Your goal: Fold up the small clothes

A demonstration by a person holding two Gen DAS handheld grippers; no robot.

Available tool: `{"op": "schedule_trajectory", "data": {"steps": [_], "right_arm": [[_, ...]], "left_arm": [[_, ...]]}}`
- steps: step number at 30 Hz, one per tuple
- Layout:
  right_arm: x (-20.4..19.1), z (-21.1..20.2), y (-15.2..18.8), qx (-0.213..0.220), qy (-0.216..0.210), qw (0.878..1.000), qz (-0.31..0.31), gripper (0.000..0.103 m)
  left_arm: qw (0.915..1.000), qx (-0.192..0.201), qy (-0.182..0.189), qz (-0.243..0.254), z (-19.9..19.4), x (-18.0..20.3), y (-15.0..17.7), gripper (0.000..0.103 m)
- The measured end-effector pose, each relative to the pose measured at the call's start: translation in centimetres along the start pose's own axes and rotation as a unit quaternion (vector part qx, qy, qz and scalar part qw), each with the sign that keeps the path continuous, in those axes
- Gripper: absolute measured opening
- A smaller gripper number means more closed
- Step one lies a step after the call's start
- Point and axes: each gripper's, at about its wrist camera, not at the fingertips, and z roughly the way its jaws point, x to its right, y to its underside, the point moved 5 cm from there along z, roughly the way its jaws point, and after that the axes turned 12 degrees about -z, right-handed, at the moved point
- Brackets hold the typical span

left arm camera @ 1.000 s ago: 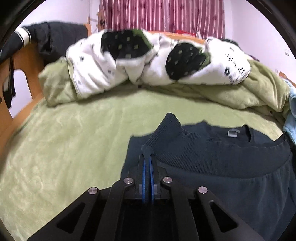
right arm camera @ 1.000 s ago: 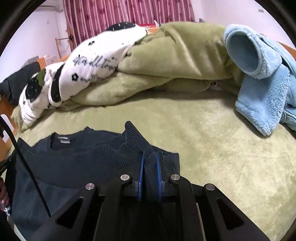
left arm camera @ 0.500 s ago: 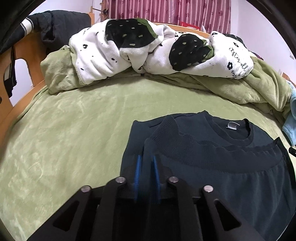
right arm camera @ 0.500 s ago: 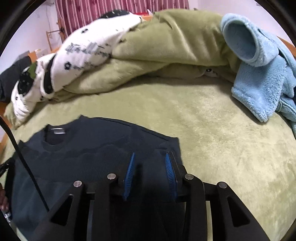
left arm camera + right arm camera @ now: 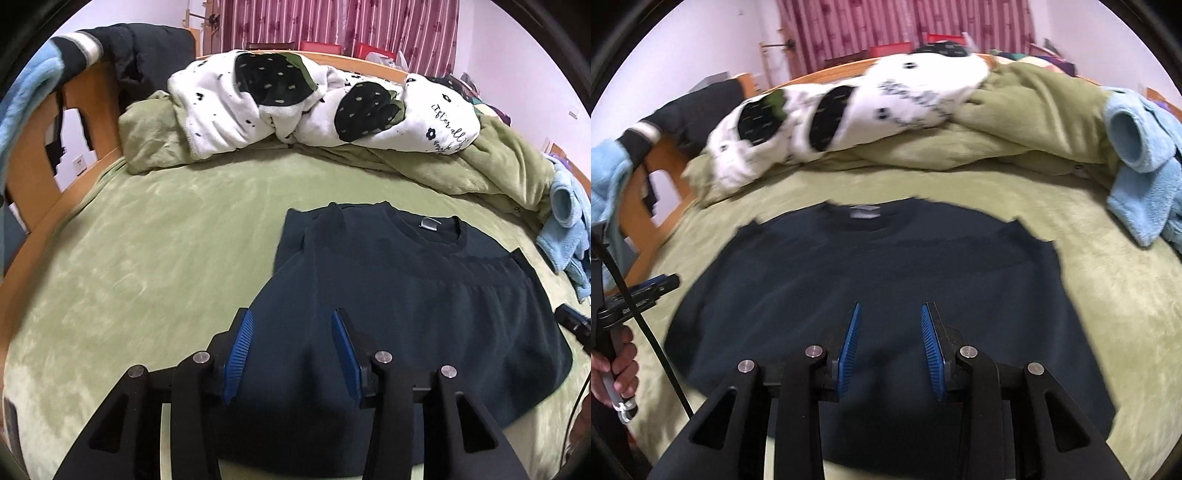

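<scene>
A dark navy sweater (image 5: 406, 295) lies on the green bed cover, its lower part folded up so the ribbed hem sits just below the collar with its grey label (image 5: 428, 223). It also shows in the right wrist view (image 5: 894, 266). My left gripper (image 5: 291, 321) is open and empty above the sweater's left part. My right gripper (image 5: 891, 314) is open and empty above the sweater's middle. The left gripper (image 5: 661, 284) shows at the left edge of the right wrist view, held in a hand.
A white and black patterned blanket (image 5: 317, 99) and a bunched green quilt (image 5: 491, 162) lie along the far side. A light blue fleece garment (image 5: 1145, 166) lies at the right. A wooden bed frame (image 5: 40, 155) with dark clothes stands at the left.
Both grippers were shut on the sweater's hem corners, laid them down near the collar, opened, and pulled back toward me. The sweater now lies folded.
</scene>
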Motion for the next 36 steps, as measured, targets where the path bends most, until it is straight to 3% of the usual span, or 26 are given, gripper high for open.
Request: {"op": "schedule_trajectory", "data": {"steps": [4,11,16,23,27,31,34,36], "right_arm": [[-5.1,-0.8,0.7,-0.002,-0.024,1.0,-0.011,0.034],[-14.8,0.4,2.2,-0.011,-0.063,0.997,-0.052,0.054],[-21.7,2.7,3.4,-0.014,-0.075,0.99,-0.115,0.055],[-29.9,7.1,5.7,-0.043,-0.104,0.975,-0.192,0.057],[-32.3,8.8,6.1,-0.03,-0.062,0.968,-0.241,0.07],[-33.3,10.7,5.7,-0.037,-0.011,0.964,-0.263,0.07],[-33.7,11.6,5.1,-0.029,0.017,0.961,-0.276,0.062],[-33.6,11.8,4.8,-0.024,0.028,0.959,-0.281,0.046]], "left_arm": [[1.0,0.0,0.002,-0.007,-2.2,-2.3,1.0,0.042],[0.9994,0.003,-0.02,-0.026,-3.7,-8.4,2.1,0.042],[0.998,0.0,-0.046,-0.044,-3.4,-13.3,2.9,0.042],[0.9965,-0.017,-0.046,-0.067,-1.9,-17.3,3.5,0.042],[0.9951,-0.027,-0.032,-0.09,-1.4,-18.3,3.7,0.042],[0.9942,-0.019,-0.023,-0.103,-1.6,-18.5,3.5,0.042],[0.993,-0.015,-0.022,-0.115,-1.9,-18.8,3.4,0.042],[0.9926,-0.013,-0.024,-0.118,-2.0,-18.9,3.4,0.042]]}}
